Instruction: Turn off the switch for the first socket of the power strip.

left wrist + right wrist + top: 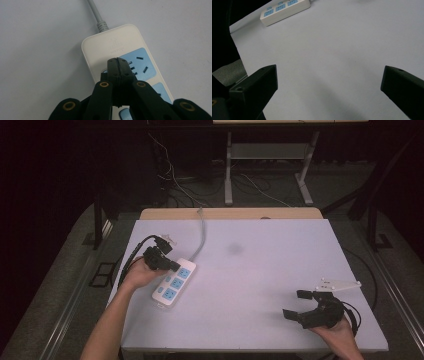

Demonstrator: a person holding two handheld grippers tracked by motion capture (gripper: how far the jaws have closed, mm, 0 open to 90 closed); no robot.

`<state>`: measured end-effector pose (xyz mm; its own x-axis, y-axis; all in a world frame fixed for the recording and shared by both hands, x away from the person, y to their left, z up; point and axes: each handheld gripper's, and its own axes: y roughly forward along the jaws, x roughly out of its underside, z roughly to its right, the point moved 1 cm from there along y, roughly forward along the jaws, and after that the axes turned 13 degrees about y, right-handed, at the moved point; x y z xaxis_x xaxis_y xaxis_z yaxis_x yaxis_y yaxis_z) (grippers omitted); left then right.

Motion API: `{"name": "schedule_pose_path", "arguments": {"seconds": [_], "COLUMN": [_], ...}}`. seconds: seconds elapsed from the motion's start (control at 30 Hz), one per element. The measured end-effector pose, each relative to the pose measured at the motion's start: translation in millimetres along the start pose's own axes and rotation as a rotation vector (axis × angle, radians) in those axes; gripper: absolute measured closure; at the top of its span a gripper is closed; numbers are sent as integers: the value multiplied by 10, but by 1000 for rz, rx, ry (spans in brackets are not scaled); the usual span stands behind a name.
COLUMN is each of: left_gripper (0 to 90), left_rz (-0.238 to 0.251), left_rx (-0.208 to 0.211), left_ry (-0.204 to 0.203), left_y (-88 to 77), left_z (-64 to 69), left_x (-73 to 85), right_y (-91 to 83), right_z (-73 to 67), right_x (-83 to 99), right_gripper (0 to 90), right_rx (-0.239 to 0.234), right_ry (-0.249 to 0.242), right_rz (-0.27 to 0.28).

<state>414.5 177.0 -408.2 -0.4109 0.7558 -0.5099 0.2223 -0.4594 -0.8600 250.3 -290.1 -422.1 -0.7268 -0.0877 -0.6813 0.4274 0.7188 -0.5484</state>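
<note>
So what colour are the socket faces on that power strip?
Light blue, set in a white power strip body; the left gripper view shows it best.

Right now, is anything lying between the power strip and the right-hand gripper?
No. In the high view, only bare white table separates the power strip from the right gripper.

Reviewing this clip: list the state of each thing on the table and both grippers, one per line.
Power strip: lying flat on the table, sockets up, nothing plugged in, grey cable trailing off the far edge.
Left gripper: shut, empty, tip over the strip's cable end beside the first blue socket; whether it touches cannot be told.
Right gripper: open, empty, at the table's near right, far from the strip.
Table: white top with a faint smudge.
</note>
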Motion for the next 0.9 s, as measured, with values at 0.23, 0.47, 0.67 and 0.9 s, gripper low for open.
{"name": "schedule_pose_path", "arguments": {"seconds": [0.23,0.47,0.67,0.9], "left_gripper": [898,899,898,897], "left_rz": [36,132,119,108], "left_rx": [31,51,23,1], "left_ry": [-51,-135,-118,-110], "left_y": [3,-5,-5,-9], "left_z": [-44,-129,-90,-60], "left_x": [54,214,190,170], "right_y": [-10,-29,-26,-19], "right_z": [-9,-19,25,9], "right_x": [4,8,-6,0], "right_gripper": [6,6,6,6], "right_rx": [-1,-4,3,6], "right_ry": [-4,-8,0,-2], "right_rz": [2,6,5,2]}}
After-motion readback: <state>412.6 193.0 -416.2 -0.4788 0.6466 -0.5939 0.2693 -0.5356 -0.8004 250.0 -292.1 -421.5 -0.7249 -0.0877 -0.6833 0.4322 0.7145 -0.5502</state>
